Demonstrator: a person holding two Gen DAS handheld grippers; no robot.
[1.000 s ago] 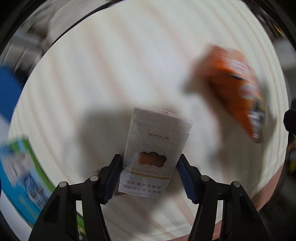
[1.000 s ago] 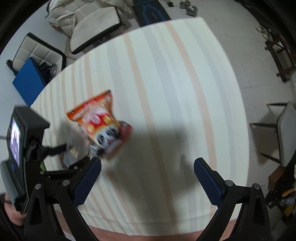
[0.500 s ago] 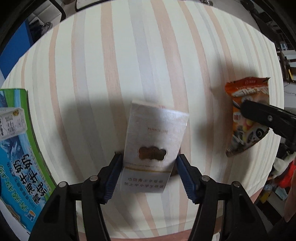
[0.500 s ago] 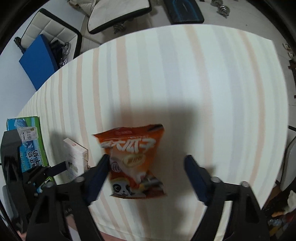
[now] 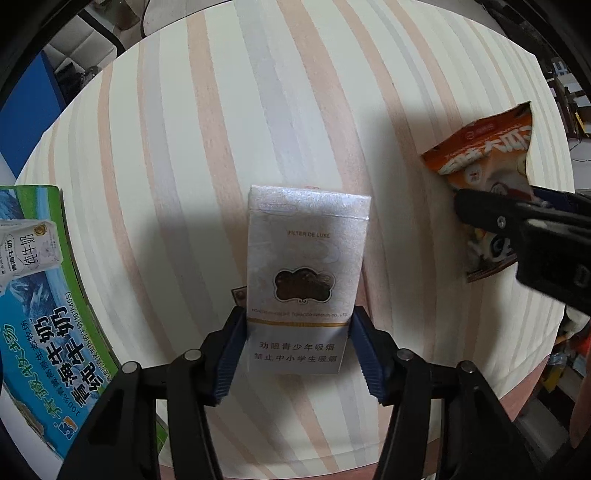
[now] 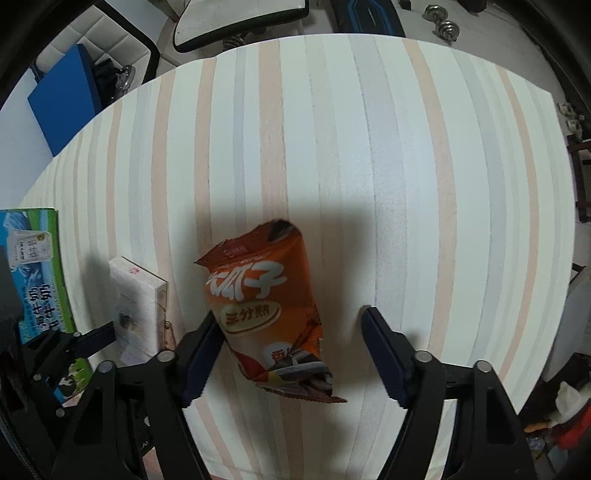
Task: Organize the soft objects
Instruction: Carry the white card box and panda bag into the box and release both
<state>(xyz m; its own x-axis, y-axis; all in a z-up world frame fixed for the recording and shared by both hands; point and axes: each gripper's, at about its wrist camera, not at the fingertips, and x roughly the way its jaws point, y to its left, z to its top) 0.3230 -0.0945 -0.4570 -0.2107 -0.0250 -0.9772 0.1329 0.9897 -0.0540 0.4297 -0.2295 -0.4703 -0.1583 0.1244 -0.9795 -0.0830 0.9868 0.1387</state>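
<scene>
My left gripper (image 5: 297,350) is shut on a white cigarette pack (image 5: 304,273) with a brown emblem, holding it by its lower end over the striped table (image 5: 221,129). The pack also shows in the right wrist view (image 6: 136,306). An orange snack bag (image 6: 269,314) lies on the table between the pads of my right gripper (image 6: 288,350), which is open around it. The left pad is at the bag's edge; the right pad stands apart from it. The bag shows in the left wrist view (image 5: 484,155), partly hidden by the right gripper's finger (image 5: 495,218).
A green and blue milk carton box (image 5: 40,302) lies at the table's left edge, also in the right wrist view (image 6: 33,273). Chairs (image 6: 236,18) and a blue panel (image 6: 62,96) stand beyond the far edge. The table's near edge (image 5: 295,465) is close.
My right gripper has moved down over the snack bag, which now lies between its pads. The left gripper keeps the cigarette pack and has come closer to the table.
</scene>
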